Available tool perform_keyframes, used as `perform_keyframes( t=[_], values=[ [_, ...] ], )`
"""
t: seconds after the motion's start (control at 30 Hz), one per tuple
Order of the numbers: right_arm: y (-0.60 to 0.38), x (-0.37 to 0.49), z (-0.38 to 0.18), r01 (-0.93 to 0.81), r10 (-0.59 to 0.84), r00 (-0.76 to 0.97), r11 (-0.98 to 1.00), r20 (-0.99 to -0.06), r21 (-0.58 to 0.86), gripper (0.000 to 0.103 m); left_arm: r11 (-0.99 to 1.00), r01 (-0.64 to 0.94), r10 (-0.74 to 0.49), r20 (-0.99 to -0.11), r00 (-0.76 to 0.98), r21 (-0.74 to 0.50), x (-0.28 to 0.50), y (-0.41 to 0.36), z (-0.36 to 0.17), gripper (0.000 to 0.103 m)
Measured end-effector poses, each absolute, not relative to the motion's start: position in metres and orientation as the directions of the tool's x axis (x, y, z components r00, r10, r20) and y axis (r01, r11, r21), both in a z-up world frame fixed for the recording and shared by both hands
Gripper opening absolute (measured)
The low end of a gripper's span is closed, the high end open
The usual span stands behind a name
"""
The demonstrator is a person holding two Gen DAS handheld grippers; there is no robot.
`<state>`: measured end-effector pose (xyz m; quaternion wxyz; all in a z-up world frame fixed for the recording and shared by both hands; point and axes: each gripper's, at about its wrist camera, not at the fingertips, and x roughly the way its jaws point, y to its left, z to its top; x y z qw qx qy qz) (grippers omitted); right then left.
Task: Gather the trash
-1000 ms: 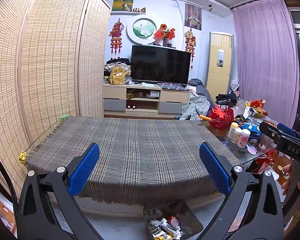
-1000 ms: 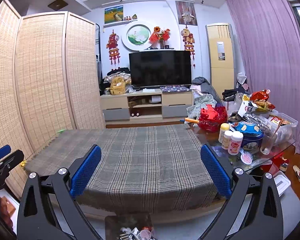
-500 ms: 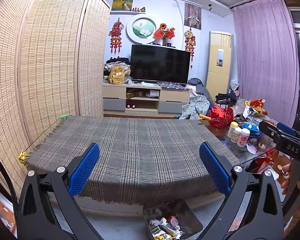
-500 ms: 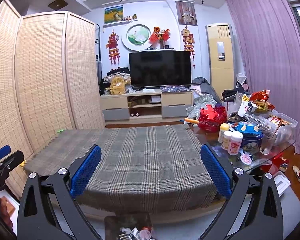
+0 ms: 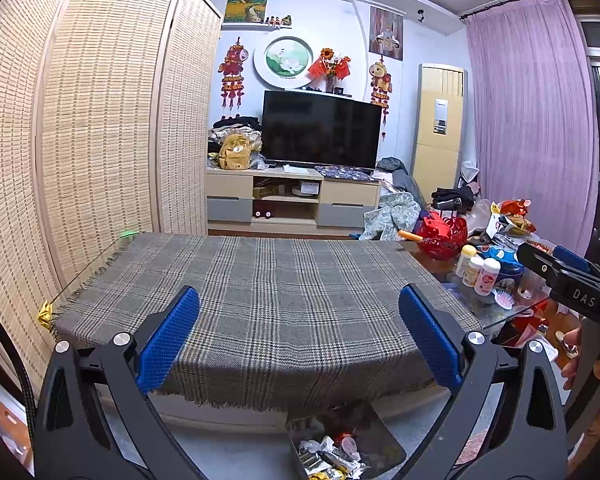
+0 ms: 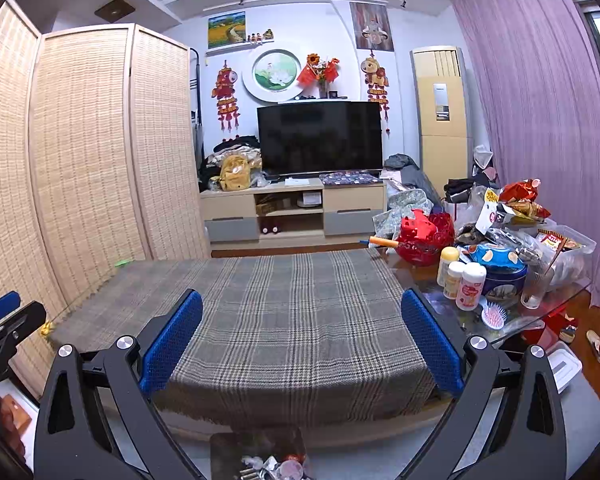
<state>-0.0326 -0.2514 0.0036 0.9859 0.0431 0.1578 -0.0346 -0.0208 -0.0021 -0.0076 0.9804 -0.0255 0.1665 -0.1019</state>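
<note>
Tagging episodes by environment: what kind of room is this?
Most likely a lived-in home living room: a TV on a low media cabinet, a table under a plaid cloth, and purple curtains. Snacks and bottles clutter the table's right end.

A lived-in home sitting room: dark television (image 6: 319,138) on a low drawer unit (image 6: 292,212), festive red hangings (image 6: 225,94) and a round picture (image 6: 277,73) on the wall. Purple curtain (image 6: 540,100), woven folding screen (image 6: 80,140), plaid-covered table (image 6: 276,320) beside heaped snacks and bottles (image 6: 462,280).
</note>
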Motion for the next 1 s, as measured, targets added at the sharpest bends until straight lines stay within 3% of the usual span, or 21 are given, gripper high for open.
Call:
perform_keyframes(
  t=[1.0],
  values=[
    [-0.2460, -0.0290, 0.0002, 0.083, -0.053, 0.945, 0.993, -0.322, 0.081, 0.100, 0.975, 0.212, -0.221, -0.313, 0.924, -0.065, -0.0189, -0.0066, -0.0078, 0.095]
  ],
)
